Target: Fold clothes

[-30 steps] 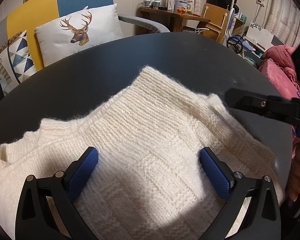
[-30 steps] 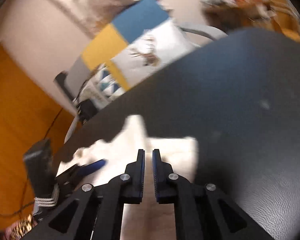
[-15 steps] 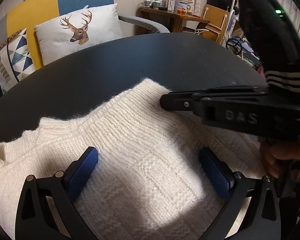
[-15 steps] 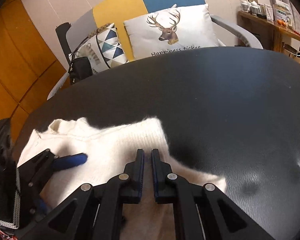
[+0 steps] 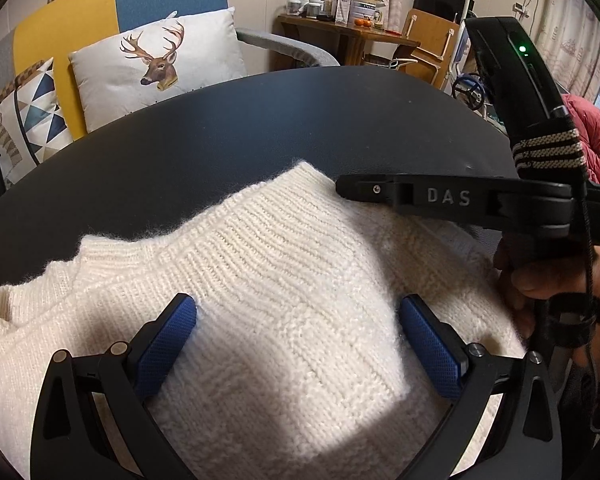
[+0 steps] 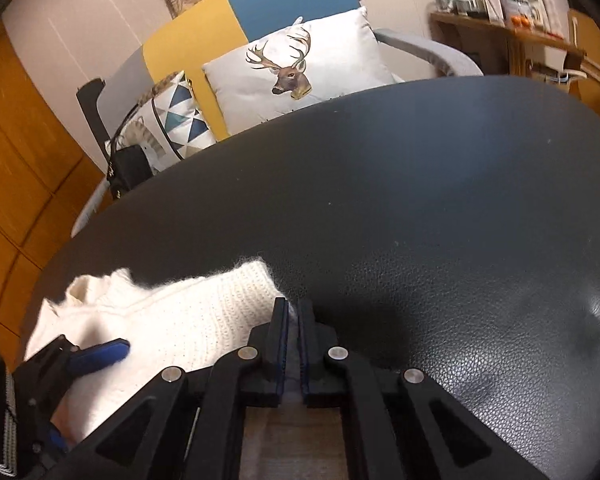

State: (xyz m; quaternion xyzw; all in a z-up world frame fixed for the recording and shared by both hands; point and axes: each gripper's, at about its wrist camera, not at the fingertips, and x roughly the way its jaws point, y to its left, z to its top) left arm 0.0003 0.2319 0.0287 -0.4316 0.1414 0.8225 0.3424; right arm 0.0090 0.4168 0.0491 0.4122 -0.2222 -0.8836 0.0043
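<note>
A cream knitted sweater lies partly folded on the dark round table. My left gripper is open, its blue pads spread wide just above the knit with nothing pinched. My right gripper comes in from the right, held by a hand, with its tip at the sweater's far right edge. In the right wrist view its jaws are closing to a thin slit at the sweater's corner. Pale knit shows behind the slit, and no fold is lifted. The left gripper's blue pad shows at lower left.
A sofa with a deer cushion and a triangle-patterned cushion stands behind the table. A wooden side table with jars is at the back right, a red padded garment at far right. Bare tabletop stretches beyond the sweater.
My right gripper has swung in from the right over the sweater's right side, then drawn back so its tip lies at the far corner. The left gripper and the sweater have stayed put.
</note>
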